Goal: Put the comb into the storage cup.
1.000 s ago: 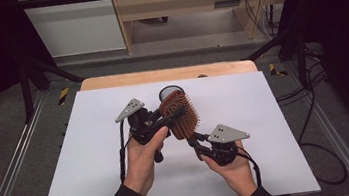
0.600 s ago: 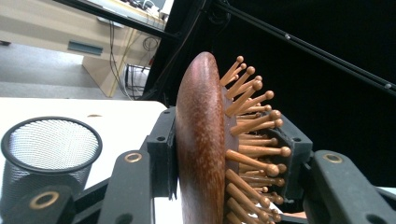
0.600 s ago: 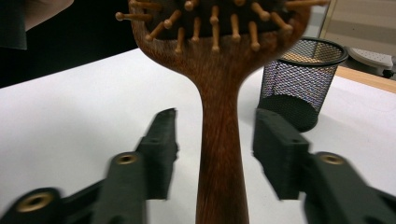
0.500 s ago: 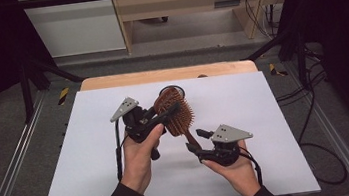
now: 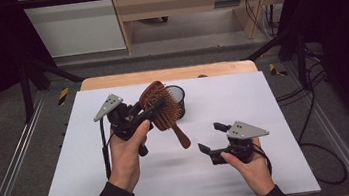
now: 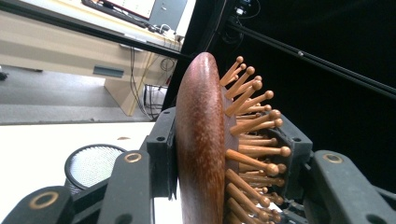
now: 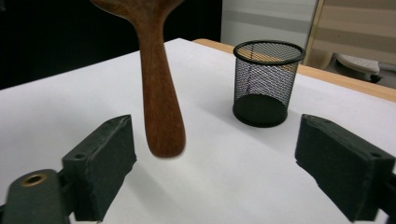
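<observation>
A wooden hairbrush [image 5: 162, 110] with wooden pins hangs above the white table, head up and handle pointing down and to the right. My left gripper [image 5: 148, 115] is shut on the brush head; in the left gripper view its pads [image 6: 160, 140] clamp the smooth back and the pin side of the brush [image 6: 198, 140]. My right gripper [image 5: 209, 137] is lower and to the right, apart from the handle. Its jaws have just been opening and stand wide with nothing between them. In the right gripper view the handle tip [image 7: 161, 116] hangs ahead of my right gripper [image 7: 222, 170].
A black mesh cup [image 5: 178, 97] stands upright on the white table [image 5: 263, 102] just behind the brush, also seen as the cup [image 7: 266, 84] and the cup [image 6: 91, 163]. Metal rails run along both table sides. A wooden strip edges the far side.
The right gripper has let go of the brush handle, opened and drawn back to the right. The left gripper has carried the brush slightly left and up, its handle now hanging free.
</observation>
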A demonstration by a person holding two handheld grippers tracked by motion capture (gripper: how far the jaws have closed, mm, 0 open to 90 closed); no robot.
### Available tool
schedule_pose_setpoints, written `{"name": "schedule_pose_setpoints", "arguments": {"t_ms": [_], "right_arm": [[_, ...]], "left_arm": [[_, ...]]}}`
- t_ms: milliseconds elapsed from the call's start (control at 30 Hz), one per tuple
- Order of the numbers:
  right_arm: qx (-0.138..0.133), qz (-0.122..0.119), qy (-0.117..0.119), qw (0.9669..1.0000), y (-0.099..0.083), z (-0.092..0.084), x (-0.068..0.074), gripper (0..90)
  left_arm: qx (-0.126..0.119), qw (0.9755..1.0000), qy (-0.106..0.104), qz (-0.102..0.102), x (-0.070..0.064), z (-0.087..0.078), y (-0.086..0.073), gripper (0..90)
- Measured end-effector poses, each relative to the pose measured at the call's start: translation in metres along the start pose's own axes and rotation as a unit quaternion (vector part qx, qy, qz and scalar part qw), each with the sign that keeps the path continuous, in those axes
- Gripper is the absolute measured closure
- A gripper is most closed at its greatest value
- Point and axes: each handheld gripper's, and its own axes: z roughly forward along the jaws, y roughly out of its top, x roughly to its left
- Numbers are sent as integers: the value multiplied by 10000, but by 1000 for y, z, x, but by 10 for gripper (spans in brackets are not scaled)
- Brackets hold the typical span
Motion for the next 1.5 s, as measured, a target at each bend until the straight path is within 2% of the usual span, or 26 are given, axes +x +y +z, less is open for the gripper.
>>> {"name": "schedule_pose_setpoints", "arguments": {"t_ms": [200,467,633,767,967,1033,1500], "right_arm": [[5,128,-83,9999,-5,-20,-16,90],[-123,198,-551,9982,-15,-53,-31,80],[-193,292,-782,9963,-26,-70,-36,76],[-211,365,-840,9956,-28,-69,-40,76],[-162,320,-843,9958,-30,-66,-39,77],[-170,291,-853,9958,-30,-65,-38,77],[-177,262,-837,9960,-30,-64,-40,73]], "left_arm": [[-9,9999,79,95,1,-1,6,515],[-90,9998,134,129,3,-1,17,515],[-19,9992,189,353,1,3,29,515],[-17,9986,217,481,-3,9,37,514],[-117,9986,243,458,-3,17,47,514],[-118,9982,280,512,-3,21,51,513],[-255,9962,542,632,5,36,74,513]]}}
